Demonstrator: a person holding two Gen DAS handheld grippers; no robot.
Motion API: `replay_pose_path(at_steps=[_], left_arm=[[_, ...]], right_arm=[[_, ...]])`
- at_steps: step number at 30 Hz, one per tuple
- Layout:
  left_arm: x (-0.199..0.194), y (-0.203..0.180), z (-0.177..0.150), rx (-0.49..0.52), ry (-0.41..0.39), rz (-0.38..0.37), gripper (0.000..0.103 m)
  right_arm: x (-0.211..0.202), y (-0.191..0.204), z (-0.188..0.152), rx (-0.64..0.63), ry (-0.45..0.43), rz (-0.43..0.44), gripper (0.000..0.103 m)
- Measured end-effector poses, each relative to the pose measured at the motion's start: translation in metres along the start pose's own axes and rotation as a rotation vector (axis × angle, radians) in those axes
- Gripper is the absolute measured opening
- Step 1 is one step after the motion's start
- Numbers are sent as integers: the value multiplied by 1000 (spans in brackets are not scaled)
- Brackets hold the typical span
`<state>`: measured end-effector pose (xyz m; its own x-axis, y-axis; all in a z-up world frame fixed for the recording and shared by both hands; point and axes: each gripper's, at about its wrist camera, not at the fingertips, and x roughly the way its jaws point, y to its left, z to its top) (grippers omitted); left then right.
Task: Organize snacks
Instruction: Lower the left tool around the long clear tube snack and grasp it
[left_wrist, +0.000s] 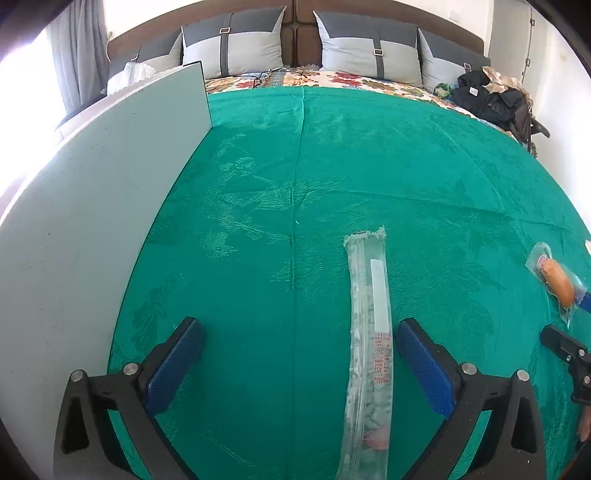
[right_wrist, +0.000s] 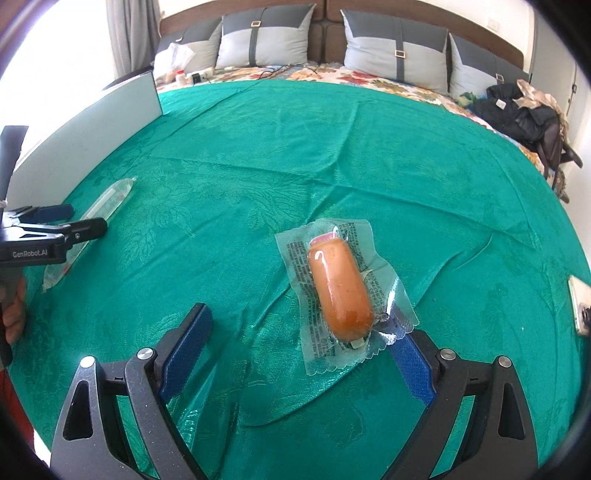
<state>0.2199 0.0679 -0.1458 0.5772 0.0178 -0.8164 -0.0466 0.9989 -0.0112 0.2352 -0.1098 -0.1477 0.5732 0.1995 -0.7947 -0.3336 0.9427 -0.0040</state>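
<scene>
Both our tongs gape wide — left tongs (left_wrist: 299, 365) astride the long clear snack packet (left_wrist: 367, 350), right tongs (right_wrist: 306, 350) around the sausage pack (right_wrist: 341, 291) on the green bedspread (right_wrist: 258, 147) — slick film may slip.

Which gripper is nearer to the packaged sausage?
Right. The right gripper stands open around the packaged sausage; the left gripper straddles the long clear packet, well aside.
</scene>
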Motion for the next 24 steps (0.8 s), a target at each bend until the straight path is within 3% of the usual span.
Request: replay_pose_path(at_steps=[24], left_arm=[[1,-1,0,-3,-7,2,103]], right_arm=[[0,0,0,1,1,0,94]])
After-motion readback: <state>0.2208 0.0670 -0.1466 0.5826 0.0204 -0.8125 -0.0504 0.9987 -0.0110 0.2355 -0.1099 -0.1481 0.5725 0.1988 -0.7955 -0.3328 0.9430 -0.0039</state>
